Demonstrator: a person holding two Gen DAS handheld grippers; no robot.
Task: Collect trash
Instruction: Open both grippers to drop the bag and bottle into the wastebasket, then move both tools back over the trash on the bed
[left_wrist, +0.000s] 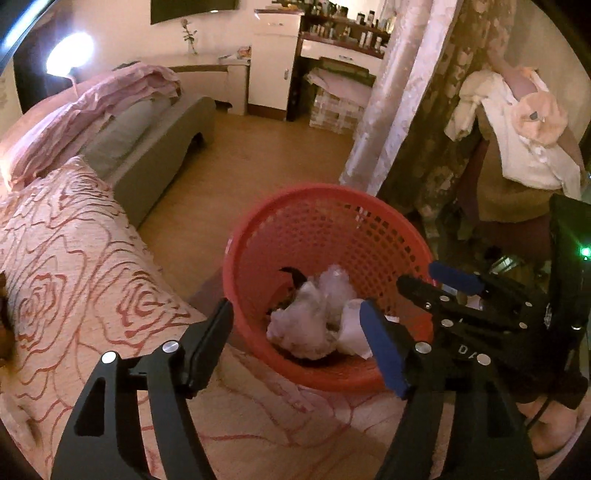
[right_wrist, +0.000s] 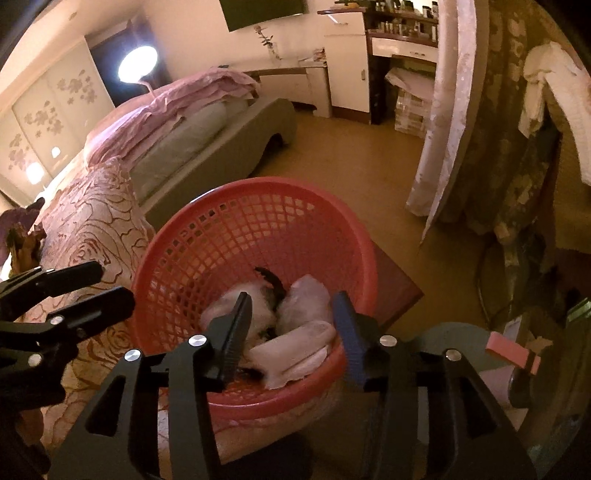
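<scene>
A red mesh basket (left_wrist: 258, 236) stands by the bed edge and holds crumpled white tissues (left_wrist: 310, 325) and a dark scrap (left_wrist: 293, 275). It also shows in the right wrist view (right_wrist: 184, 243), with white trash (right_wrist: 295, 343) inside. My left gripper (left_wrist: 295, 332) is open and empty, just in front of the basket's near rim. My right gripper (right_wrist: 291, 328) is open and empty, over the basket's near rim. The right gripper also shows in the left wrist view (left_wrist: 454, 291), at the basket's right side. The left gripper shows at the left of the right wrist view (right_wrist: 92, 284).
A bed with a pink rose-patterned cover (left_wrist: 74, 266) lies left of the basket. A grey bench (left_wrist: 159, 147) stands at its foot. Curtains (left_wrist: 424, 110) and a chair with clothes (left_wrist: 517, 140) are on the right. A bare wooden floor (left_wrist: 266, 155) lies beyond. A lamp (left_wrist: 70, 51) shines.
</scene>
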